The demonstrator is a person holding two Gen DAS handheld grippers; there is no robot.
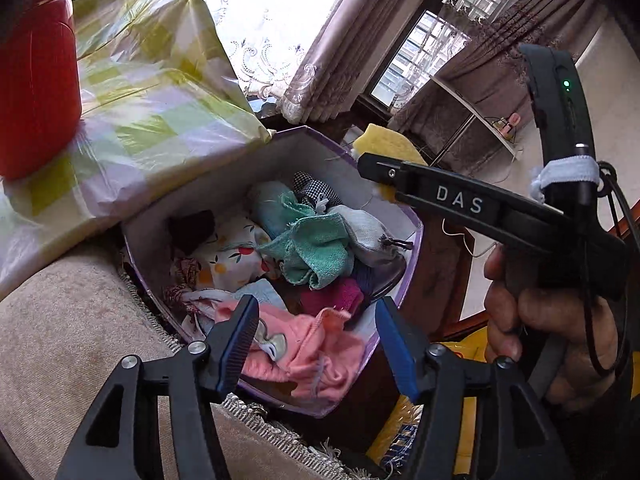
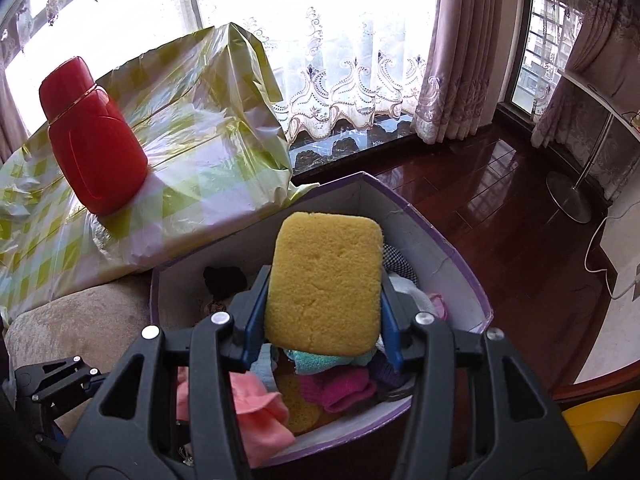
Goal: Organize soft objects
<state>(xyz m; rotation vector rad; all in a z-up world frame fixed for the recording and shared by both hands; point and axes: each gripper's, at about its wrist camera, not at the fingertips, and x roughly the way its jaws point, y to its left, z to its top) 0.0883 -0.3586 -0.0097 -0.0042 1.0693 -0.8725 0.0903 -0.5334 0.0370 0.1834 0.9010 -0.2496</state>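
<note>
A yellow sponge sits clamped between the blue pads of the right gripper, held directly above an open purple-edged box at the centre of the right wrist view; the jaws are closed only as far as the sponge's width, pressing its two long sides. The box, resting on a beige cushioned seat, already holds a jumble of cloths, among them a pink garment near the lower edge, a green towel in the middle and a magenta cloth. In the left wrist view the left gripper hovers over the box's near rim with its jaws spread wide and nothing between them. A red bottle stands on a plastic-wrapped checked bundle in the upper left. The step in hand appears to be dropping the sponge into the box; doing it well likely means lowering it below the rim, over the pile's centre, before releasing, so the springy foam does not bounce out.
</note>
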